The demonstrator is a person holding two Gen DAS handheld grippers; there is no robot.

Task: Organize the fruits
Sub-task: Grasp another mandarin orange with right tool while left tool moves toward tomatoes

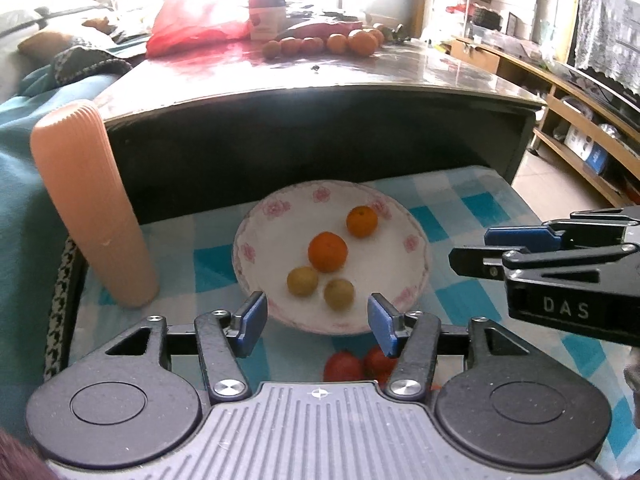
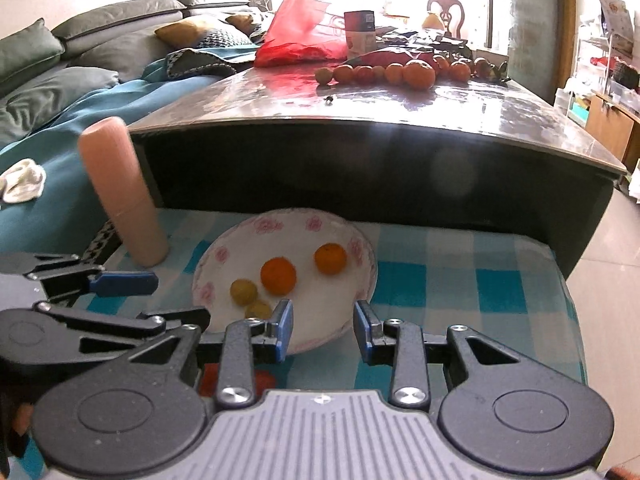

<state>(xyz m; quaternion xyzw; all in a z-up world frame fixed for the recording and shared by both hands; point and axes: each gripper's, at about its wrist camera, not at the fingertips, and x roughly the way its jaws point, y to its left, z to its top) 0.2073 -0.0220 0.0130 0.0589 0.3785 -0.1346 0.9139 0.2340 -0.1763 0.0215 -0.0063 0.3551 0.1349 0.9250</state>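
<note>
While four fruits already sit in the floral plate [image 1: 414, 264], two oranges [image 1: 327, 251] and two yellow-green fruits [image 1: 303, 281], we judge the sorting only partly done. Red fruits [image 1: 344, 365] lie on the checked cloth [image 1: 480, 208] just near of the plate, and a row of oranges [image 1: 320, 45] waits on the far table [image 1: 360, 76]. Our left gripper [image 1: 317, 320] and right gripper [image 2: 323, 330] both stand wide and empty above the plate's near rim. We read only "DAS" on the right gripper's body; the far canister's [image 1: 267, 12] label is illegible.

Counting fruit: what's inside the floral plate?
Inside the plate: two oranges and two yellow-green fruits. Its near rim is hidden behind the left tongs.
</note>
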